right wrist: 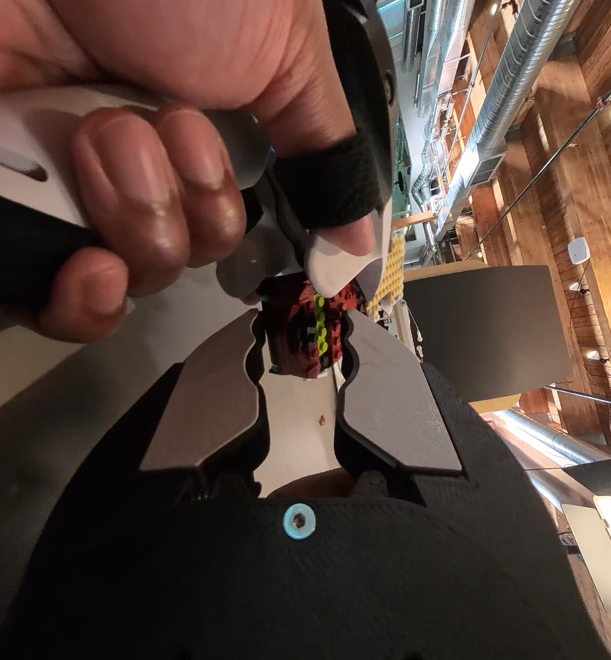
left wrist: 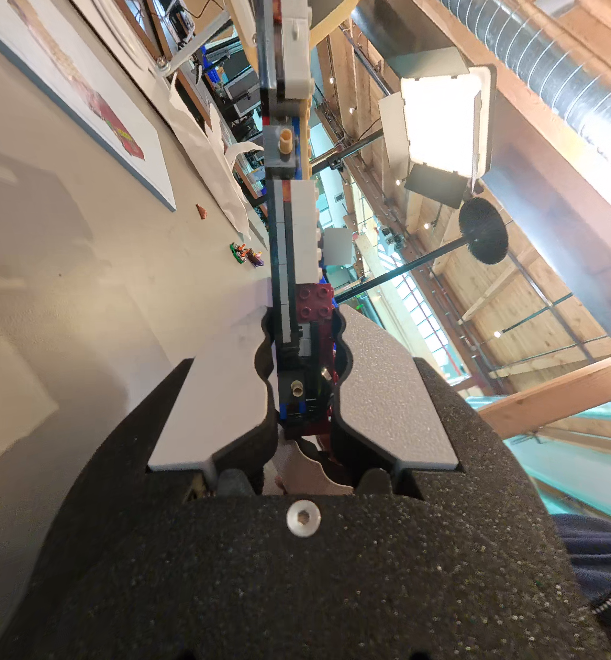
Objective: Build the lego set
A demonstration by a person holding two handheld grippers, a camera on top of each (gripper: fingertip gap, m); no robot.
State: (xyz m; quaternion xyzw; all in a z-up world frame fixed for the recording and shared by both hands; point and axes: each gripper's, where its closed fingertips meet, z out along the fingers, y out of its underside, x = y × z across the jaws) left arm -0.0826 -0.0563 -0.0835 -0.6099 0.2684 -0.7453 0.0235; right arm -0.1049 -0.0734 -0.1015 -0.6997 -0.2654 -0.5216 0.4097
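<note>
Dark red, black, grey and white toy bricks make up a long model (left wrist: 289, 250) that runs straight out from the left gripper (left wrist: 302, 357). Its jaws are clamped on the near end of that model, both wavy black pads pressed against its sides. Beyond the jaws the model carries a dark red studded block (left wrist: 314, 303), a white block and a tan peg.

To the left of those jaws lies the pale worktop (left wrist: 118, 285), with a small green and purple brick figure (left wrist: 243, 253), a tiny brown piece (left wrist: 201, 211) and a white sheet with a printed picture (left wrist: 93, 107) on it. To the right hangs a bright lamp panel (left wrist: 443, 121).

The right gripper (right wrist: 302, 343) has its jaws closed on the dark red end of the same model (right wrist: 297, 339), which bears a lime green strip of studs (right wrist: 320, 328); the pads touch it on both sides. Just beyond, a hand (right wrist: 154, 178) grips the handle of the left gripper. Between the right jaws, farther off on the worktop, sits a small brown piece (right wrist: 322, 421).
</note>
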